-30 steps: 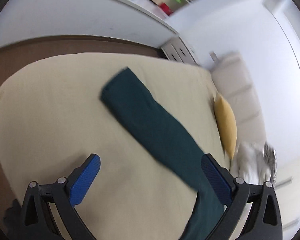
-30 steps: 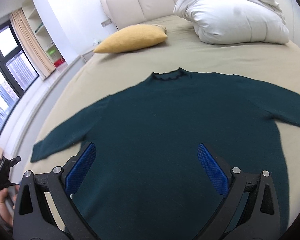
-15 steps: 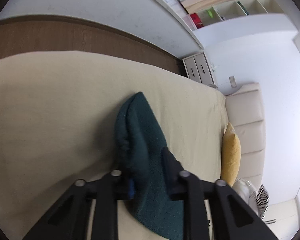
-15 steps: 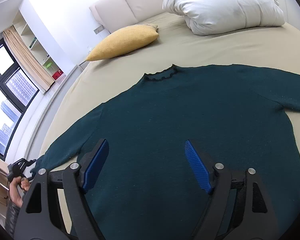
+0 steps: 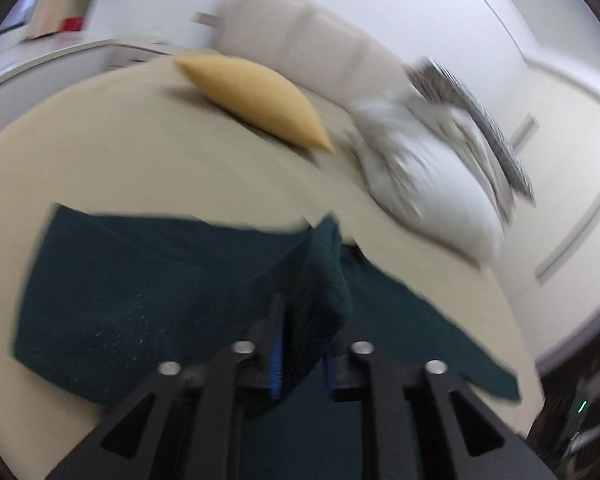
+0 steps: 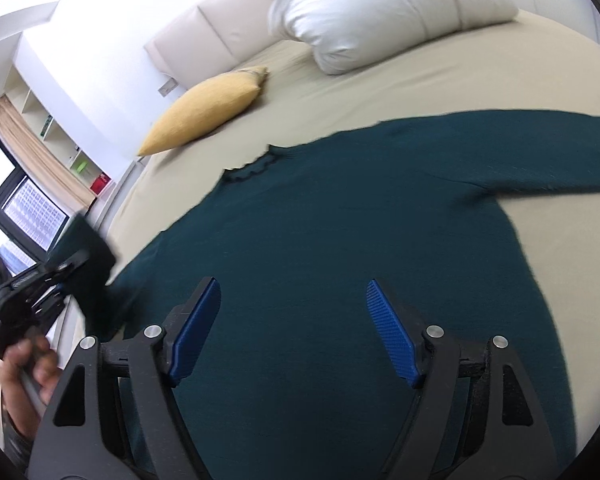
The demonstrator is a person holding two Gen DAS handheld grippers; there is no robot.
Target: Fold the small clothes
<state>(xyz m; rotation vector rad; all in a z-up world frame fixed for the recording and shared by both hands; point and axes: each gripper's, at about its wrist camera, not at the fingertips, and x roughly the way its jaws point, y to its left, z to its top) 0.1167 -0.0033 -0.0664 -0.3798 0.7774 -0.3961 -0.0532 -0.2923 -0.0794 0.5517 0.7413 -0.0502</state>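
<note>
Sleeve-folding is underway: the left gripper (image 5: 300, 360), jaws just easing, is pinching the dark-green sweater (image 6: 340, 260)'s sleeve cuff (image 5: 320, 300), carrying it over the body below the yellow cushion (image 6: 204, 112). The right gripper (image 6: 292, 328) is hovering wide, empty. Next: laying it flat.

a bed (image 6: 440, 80) with a beige sheet fills the room's middle, backed by a cream padded headboard (image 6: 204, 36) against a white wall (image 6: 100, 20). a mustard cushion (image 6: 204, 112) lies near the headboard, with a white pillow (image 6: 388, 12) beside it. at the left, daylight comes through a dark-framed window (image 6: 24, 208) with a tan curtain (image 6: 40, 152), next to open white shelves (image 6: 68, 140).
</note>
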